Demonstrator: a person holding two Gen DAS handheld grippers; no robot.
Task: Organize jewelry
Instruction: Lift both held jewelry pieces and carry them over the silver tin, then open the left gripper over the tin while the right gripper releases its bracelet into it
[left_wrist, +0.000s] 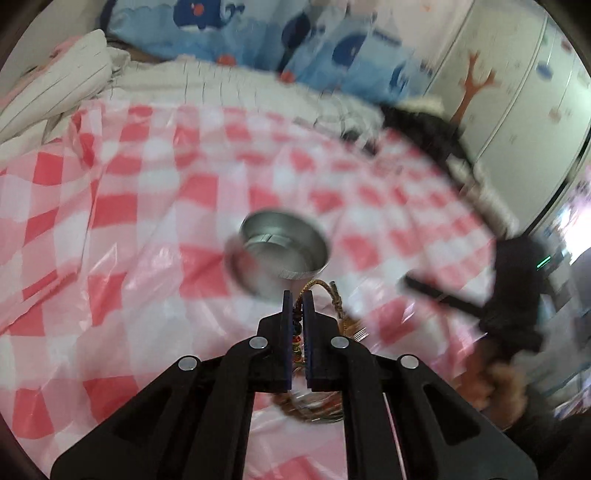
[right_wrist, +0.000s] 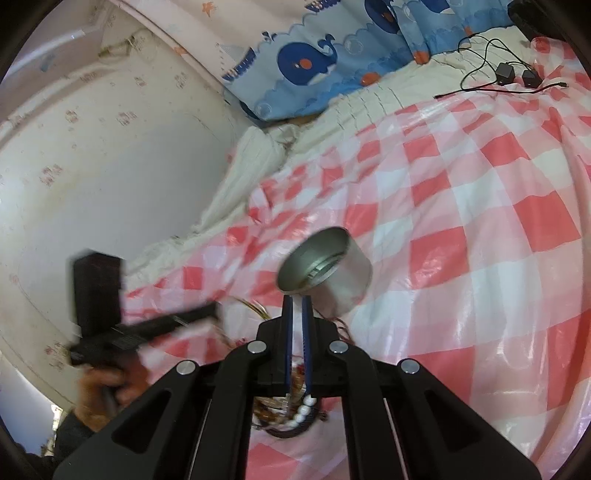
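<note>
Beaded strand is pinched in left gripper, just short of tin; right gripper is nearly closed, grasp unclear.

No readable text, label, brand or number shows anywhere in either wrist view.

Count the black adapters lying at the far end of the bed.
2. Both lie side by side on the checked sheet near the curtain: one adapter, the other just right of it. More may be hidden.

Narrow-gapped right tongs before tin
</note>
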